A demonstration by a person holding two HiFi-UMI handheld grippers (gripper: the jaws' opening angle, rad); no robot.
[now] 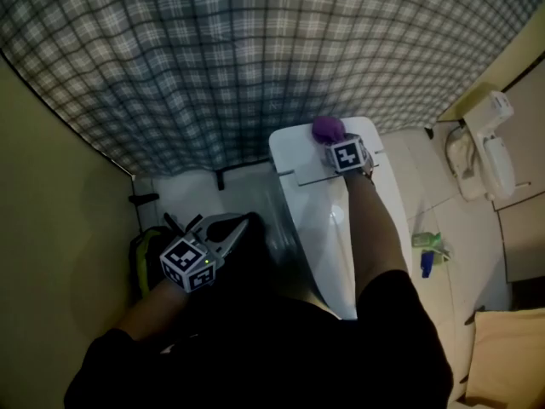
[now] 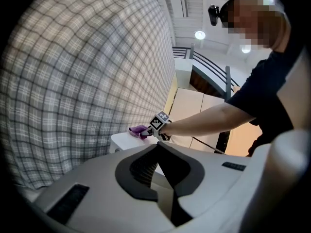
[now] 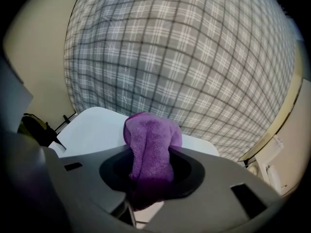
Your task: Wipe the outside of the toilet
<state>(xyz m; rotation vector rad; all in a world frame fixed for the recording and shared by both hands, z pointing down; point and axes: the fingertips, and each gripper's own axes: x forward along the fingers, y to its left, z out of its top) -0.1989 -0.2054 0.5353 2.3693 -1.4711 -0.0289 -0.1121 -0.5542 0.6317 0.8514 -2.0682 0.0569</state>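
Observation:
The white toilet [image 1: 319, 203] stands against a plaid-covered wall, and its tank lid [image 3: 90, 130] is flat and pale. My right gripper [image 1: 335, 141] reaches over the tank lid, shut on a purple cloth [image 3: 149, 144]. The cloth bulges out beyond the jaws and rests on the lid; it is also visible in the head view as the purple cloth [image 1: 328, 129]. My left gripper [image 1: 232, 230] hangs low to the left of the toilet, apart from it, jaws together and nothing in them. The left gripper view looks up at the cloth [image 2: 138, 129] on the tank [image 2: 121, 141].
Grey plaid fabric [image 1: 255, 49] covers the wall behind the toilet. A yellow-and-black object [image 1: 143, 254] lies on the floor at the left wall. A green bottle [image 1: 428, 241] and a small blue item [image 1: 426, 267] lie right of the bowl, near a white fixture [image 1: 487, 156].

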